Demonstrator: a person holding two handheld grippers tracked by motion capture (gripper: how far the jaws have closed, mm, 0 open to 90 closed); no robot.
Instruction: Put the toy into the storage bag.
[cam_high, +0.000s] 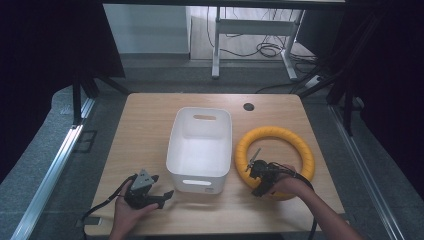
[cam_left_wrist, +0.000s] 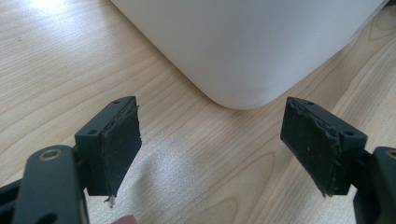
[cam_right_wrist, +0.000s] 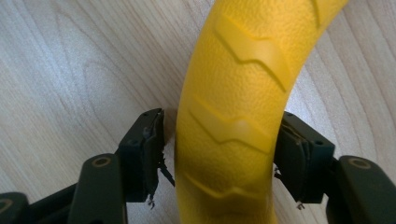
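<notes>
I stand at the near edge of a light wooden table (cam_high: 150, 115) with a two-jaw gripper in each hand. A white plastic bin (cam_high: 200, 148) with slot handles sits open and upright at the middle of the table, its long side running from near to far. Just to its right lies a yellow ring (cam_high: 275, 159), flat on the wood, its surface moulded with raised chevron ridges; the ring's left edge comes close to the bin wall, though I cannot tell whether the two touch.

My right gripper (cam_high: 261, 176) is at the near-left arc of the ring. In the right gripper view its jaws straddle the yellow tube (cam_right_wrist: 233, 107): the right pad (cam_right_wrist: 292, 158) lies against the ring's side, while the left pad (cam_right_wrist: 152, 149) stands a sliver off it, so the jaws bracket the ring without a full pinch that I can see.

My left gripper (cam_high: 150, 196) is low over the table near the bin's near-left corner. In the left gripper view its jaws are spread wide with nothing between them but bare wood, and the rounded white corner of the bin (cam_left_wrist: 243, 56) rises just beyond the pads (cam_left_wrist: 119, 149).

A small dark round grommet (cam_high: 248, 106) is set into the tabletop at the far side, beyond the ring.
</notes>
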